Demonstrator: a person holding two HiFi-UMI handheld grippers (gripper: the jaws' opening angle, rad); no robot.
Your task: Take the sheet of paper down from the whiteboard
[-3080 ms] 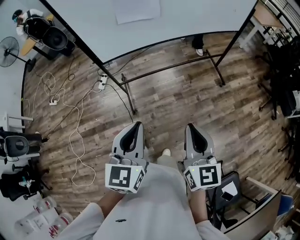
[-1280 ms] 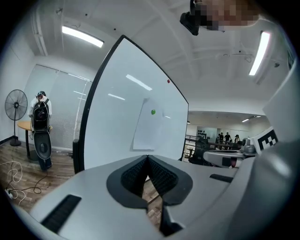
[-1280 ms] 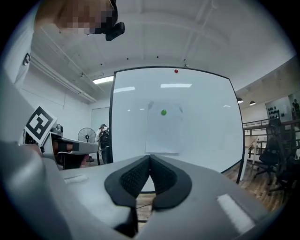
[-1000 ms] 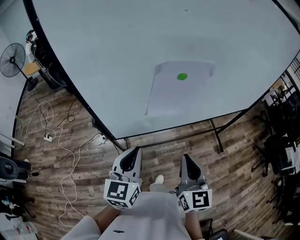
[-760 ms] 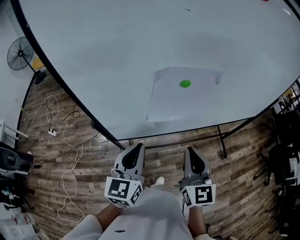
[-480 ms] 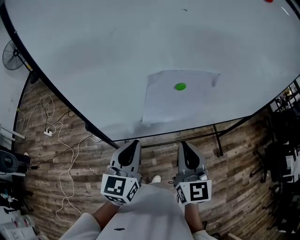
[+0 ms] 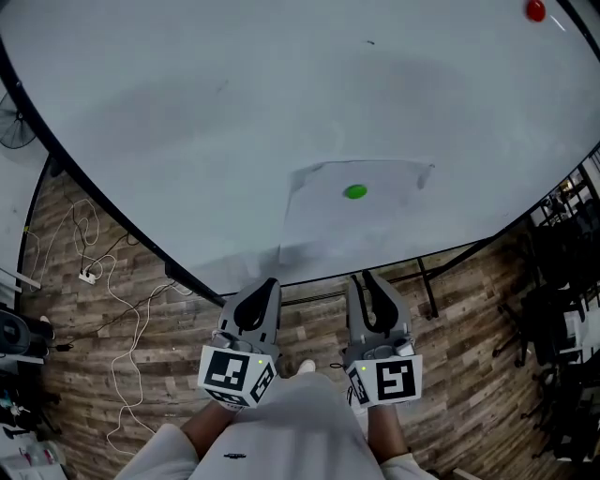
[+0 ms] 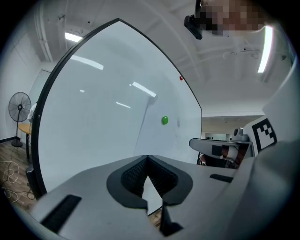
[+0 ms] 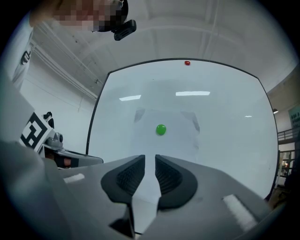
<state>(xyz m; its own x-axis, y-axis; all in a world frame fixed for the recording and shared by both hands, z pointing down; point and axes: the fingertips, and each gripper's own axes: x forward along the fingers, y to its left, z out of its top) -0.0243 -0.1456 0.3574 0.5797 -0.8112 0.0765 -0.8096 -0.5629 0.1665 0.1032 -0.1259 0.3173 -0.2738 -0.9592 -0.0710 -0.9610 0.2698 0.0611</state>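
A white sheet of paper [image 7: 352, 220] hangs on the whiteboard [image 7: 187, 122], pinned near its top by a green magnet [image 7: 354, 192]. Both grippers point level at the board, short of it and below the sheet. My left gripper [image 7: 269, 283] is shut with nothing in it; in its own view [image 8: 147, 157] the paper [image 8: 157, 136] and green magnet [image 8: 164, 120] lie ahead to the right. My right gripper [image 7: 361, 278] has its jaws opening, with nothing between them. In the right gripper view [image 9: 150, 159] the magnet [image 9: 161, 129] and sheet [image 9: 164, 145] are straight ahead.
A red magnet [image 7: 535, 11] sits at the board's upper right. The board's black stand legs [image 7: 427, 281] reach onto the wood floor. Loose cables [image 7: 122, 319] lie at the left, dark chairs [image 7: 562, 309] at the right. A fan [image 8: 18, 105] stands far left.
Both grippers have come up and closer to the whiteboard, and the sheet now looms nearer. The right gripper's jaws have parted; the left stays shut.
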